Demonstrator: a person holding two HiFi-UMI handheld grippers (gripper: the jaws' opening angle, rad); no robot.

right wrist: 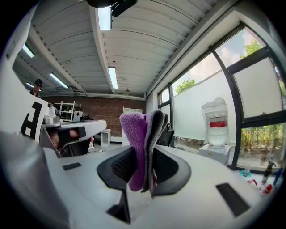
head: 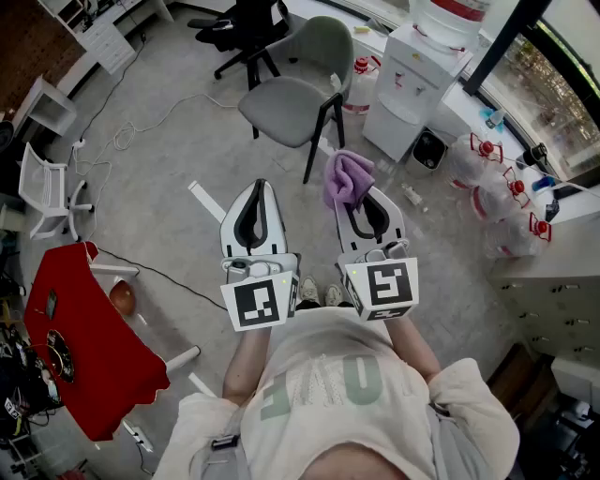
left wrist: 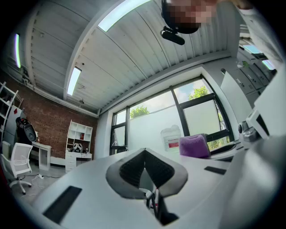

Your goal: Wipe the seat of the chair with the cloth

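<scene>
Sticking up out of the right gripper (head: 352,190) (right wrist: 145,154) is the purple cloth (head: 348,178) (right wrist: 142,143), folded into a thick wad with a grey edge; the jaws are closed on its lower part, and the rest stands above the jaw tips. The cloth is held in the air, well apart from the chair (head: 292,105); it also shows at the right of the left gripper view (left wrist: 194,146). The chair is grey with black legs and stands on the floor ahead of the person, its seat (head: 281,111) bare. The left gripper (head: 260,186) (left wrist: 144,152) is beside the right one, at about the same height; its jaws meet at the tips with nothing between them.

Just right of the chair stands a white water dispenser (head: 412,89) with a big bottle (head: 448,17) on top; several clear bottles with red caps (head: 497,211) lie on the floor further right. Behind the grey chair is a black office chair (head: 246,36); a white chair (head: 45,192) stands at the left, with a white cable (head: 141,131) trailing over the floor near it. A table under a red cover (head: 84,347) fills the lower left; the person's shoes (head: 319,292) show between the two grippers.
</scene>
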